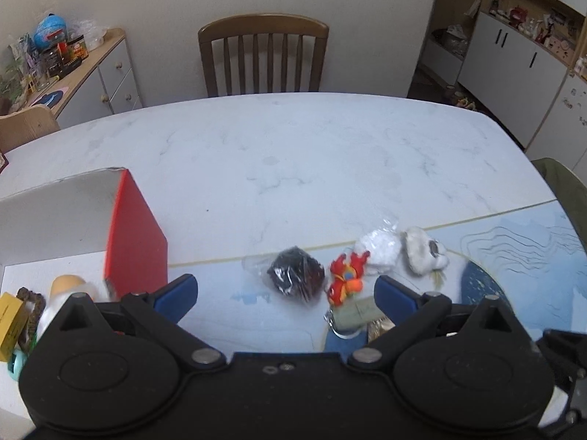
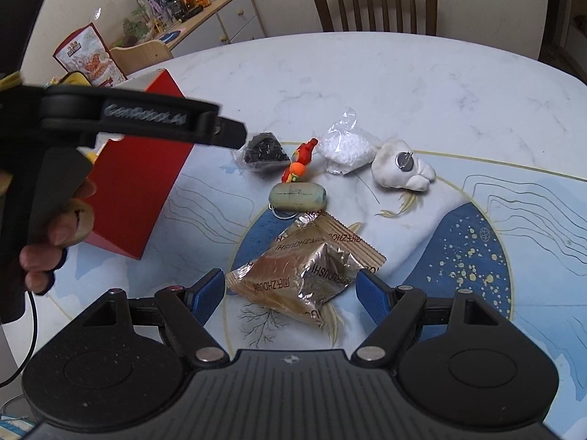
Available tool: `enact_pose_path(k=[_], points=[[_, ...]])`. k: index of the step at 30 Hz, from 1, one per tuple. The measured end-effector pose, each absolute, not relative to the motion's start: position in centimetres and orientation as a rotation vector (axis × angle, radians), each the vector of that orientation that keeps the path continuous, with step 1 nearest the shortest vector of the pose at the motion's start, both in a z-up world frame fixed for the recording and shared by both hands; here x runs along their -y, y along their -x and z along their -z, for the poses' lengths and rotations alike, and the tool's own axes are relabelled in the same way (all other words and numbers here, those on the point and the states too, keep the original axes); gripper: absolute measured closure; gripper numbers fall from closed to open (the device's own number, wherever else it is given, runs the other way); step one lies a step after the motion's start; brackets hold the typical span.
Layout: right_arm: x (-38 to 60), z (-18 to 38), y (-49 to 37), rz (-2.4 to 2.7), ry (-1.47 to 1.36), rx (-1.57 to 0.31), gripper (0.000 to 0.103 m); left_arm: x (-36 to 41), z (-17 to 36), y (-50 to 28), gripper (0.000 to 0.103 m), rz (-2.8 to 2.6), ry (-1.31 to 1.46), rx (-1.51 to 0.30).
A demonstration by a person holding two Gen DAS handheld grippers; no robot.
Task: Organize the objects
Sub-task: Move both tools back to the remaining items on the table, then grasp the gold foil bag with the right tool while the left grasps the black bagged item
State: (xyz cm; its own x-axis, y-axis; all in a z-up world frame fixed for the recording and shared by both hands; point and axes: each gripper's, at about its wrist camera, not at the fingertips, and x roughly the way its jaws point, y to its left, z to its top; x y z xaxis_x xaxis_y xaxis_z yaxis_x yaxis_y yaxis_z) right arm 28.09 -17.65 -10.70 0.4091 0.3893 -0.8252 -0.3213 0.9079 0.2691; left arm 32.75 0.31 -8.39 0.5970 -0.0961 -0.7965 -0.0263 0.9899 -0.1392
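Observation:
Several small items lie on a blue patterned mat [image 2: 458,242]: a black bagged lump [image 1: 295,278], a red and orange toy [image 1: 346,278], a white bagged lump [image 1: 379,247], a white plush [image 1: 425,251] and a green oval keychain [image 2: 297,196]. My left gripper [image 1: 286,293] is open above the mat, just short of the black lump [image 2: 266,152] and the toy [image 2: 301,163]. My right gripper [image 2: 290,291] is open, with two gold snack packets [image 2: 304,267] lying between its fingers. At the left stands a red box [image 1: 135,242], white inside, holding several items [image 1: 62,293].
The marble table [image 1: 293,154] stretches beyond the mat to a wooden chair [image 1: 262,55]. A hand [image 2: 55,234] holds the left tool's black body [image 2: 146,117] over the red box [image 2: 143,183]. A cluttered sideboard [image 1: 73,73] stands far left, and cabinets [image 1: 513,55] far right.

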Motion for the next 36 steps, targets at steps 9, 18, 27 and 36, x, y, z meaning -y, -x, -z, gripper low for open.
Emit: enact_pose_path(k=[9, 18, 27, 36], points=[[17.1, 12.1, -29.5, -0.454, -0.067, -1.084, 0.025, -0.7, 11.0, -36.1, 0.003, -0.014, 0.183, -0.987], [16.4, 13.3, -30.5, -0.440, -0.040, -1.098, 0.025, -1.6, 13.7, -37.9, 0.013, -0.041, 0.246, -1.052], [16.3, 13.4, -30.6, -0.424, -0.025, -1.086, 0.026, -1.9, 14.2, -38.2, 0.029, -0.006, 0.299, -1.044], [16.3, 13.3, -30.4, -0.407, 0.000, -1.072, 0.036, -1.8, 14.3, -37.8, 0.057, 0.018, 0.337, -1.021]])
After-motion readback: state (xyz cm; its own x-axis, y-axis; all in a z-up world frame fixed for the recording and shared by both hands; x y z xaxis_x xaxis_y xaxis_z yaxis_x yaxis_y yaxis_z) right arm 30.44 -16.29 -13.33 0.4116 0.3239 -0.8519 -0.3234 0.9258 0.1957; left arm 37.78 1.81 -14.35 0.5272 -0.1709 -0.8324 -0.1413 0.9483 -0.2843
